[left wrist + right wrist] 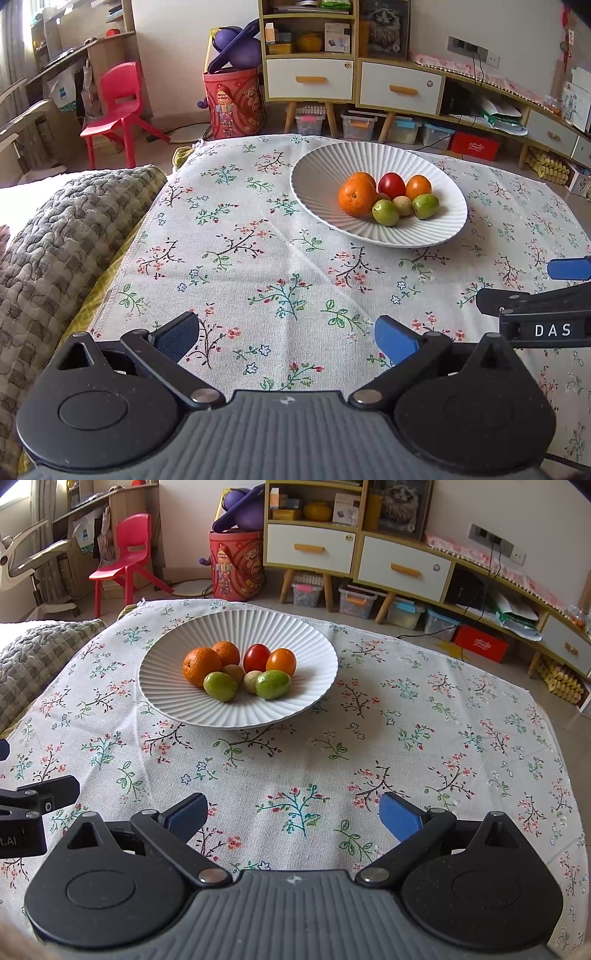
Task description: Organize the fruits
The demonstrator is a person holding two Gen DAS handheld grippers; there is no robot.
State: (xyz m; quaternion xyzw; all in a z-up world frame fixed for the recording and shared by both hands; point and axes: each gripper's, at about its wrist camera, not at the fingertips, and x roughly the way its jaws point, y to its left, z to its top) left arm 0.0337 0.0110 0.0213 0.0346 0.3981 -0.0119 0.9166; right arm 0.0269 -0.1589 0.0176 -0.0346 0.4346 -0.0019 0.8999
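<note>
A white ribbed plate (321,177) (295,635) on the floral tablecloth holds several fruits: two oranges (356,197) (201,665), a red tomato (391,185) (256,657), an orange tomato (418,187) (281,661), two green fruits (385,212) (273,684) and small tan ones (402,205) (252,681). My left gripper (286,338) hovers open and empty over the cloth, well short of the plate. My right gripper (293,814) is also open and empty, nearer the table's front. Its fingers (569,267) show at the right edge of the left wrist view.
A quilted grey blanket (66,236) lies along the table's left side. Beyond the far edge stand a red chair (118,107), a red printed bin (234,101) and a cabinet with drawers (310,79). Bare tablecloth (424,738) spreads right of the plate.
</note>
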